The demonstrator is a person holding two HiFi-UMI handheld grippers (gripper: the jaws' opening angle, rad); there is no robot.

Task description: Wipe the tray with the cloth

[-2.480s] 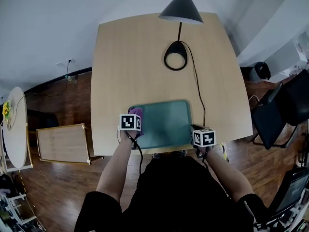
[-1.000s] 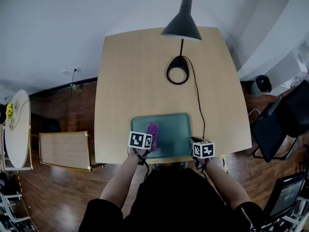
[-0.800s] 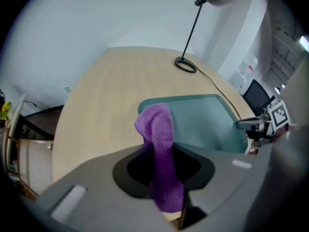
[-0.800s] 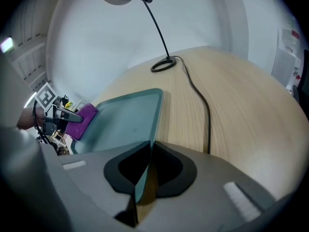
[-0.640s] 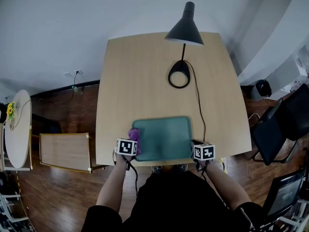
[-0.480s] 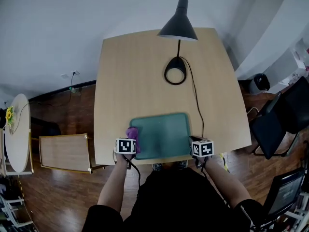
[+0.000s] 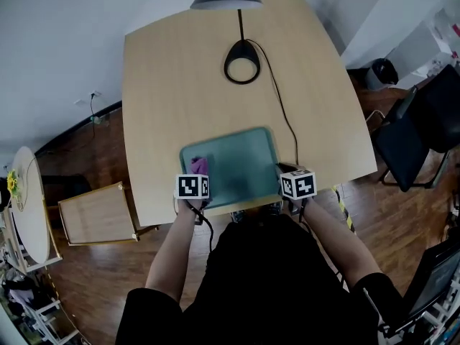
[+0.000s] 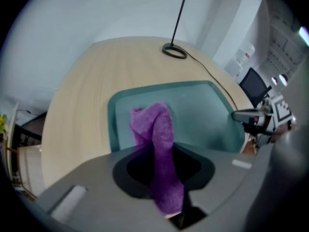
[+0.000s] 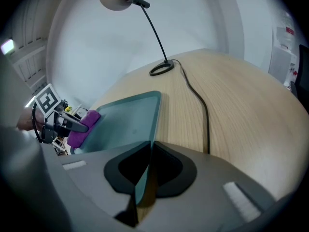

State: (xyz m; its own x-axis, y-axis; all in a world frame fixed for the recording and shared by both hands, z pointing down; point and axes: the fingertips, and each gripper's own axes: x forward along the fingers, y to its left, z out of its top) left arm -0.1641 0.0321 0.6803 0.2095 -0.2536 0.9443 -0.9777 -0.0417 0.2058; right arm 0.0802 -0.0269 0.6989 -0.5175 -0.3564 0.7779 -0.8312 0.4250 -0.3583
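The wiping is under way. The left gripper (image 8: 159, 173) is squeezed shut on the purple cloth (image 8: 154, 129). The cloth's loose end sits on the green tray (image 9: 130, 120), close to the tray's left edge. The right gripper (image 9: 145, 178) is pinched shut on the tray's rim at its near right corner, and I think it keeps the tray from sliding. The tray lies at the near edge of the table (image 7: 187, 85), about in the middle. Next, I think the left gripper should push the cloth across to the tray's right edge, pressing down softly. The left gripper points almost straight down, and the right one tips down at a slant. Both arms reach out, one at each side of the tray.
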